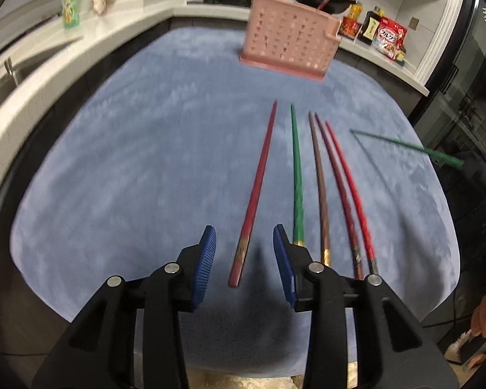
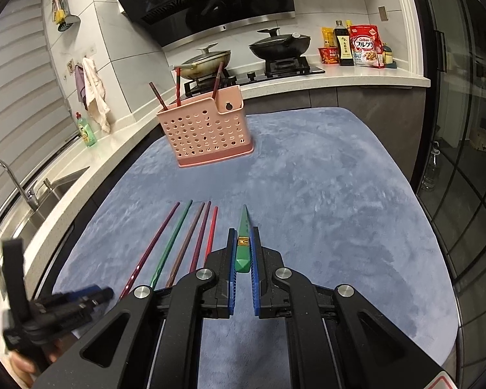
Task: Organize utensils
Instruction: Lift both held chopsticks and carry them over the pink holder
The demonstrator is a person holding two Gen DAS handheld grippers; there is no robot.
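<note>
Right wrist | tool (image 2: 243, 253) clamps green chopstick (image 2: 243, 249) | cloth's right half bare

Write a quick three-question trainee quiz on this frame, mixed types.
1. The right gripper is shut on: A) a green chopstick B) a spoon C) nothing.
2. True or false: the pink basket is empty.
3. How many chopsticks lie flat on the blue cloth?
Key: 1 A; 2 false, chopsticks stand in it; 3 five.
</note>
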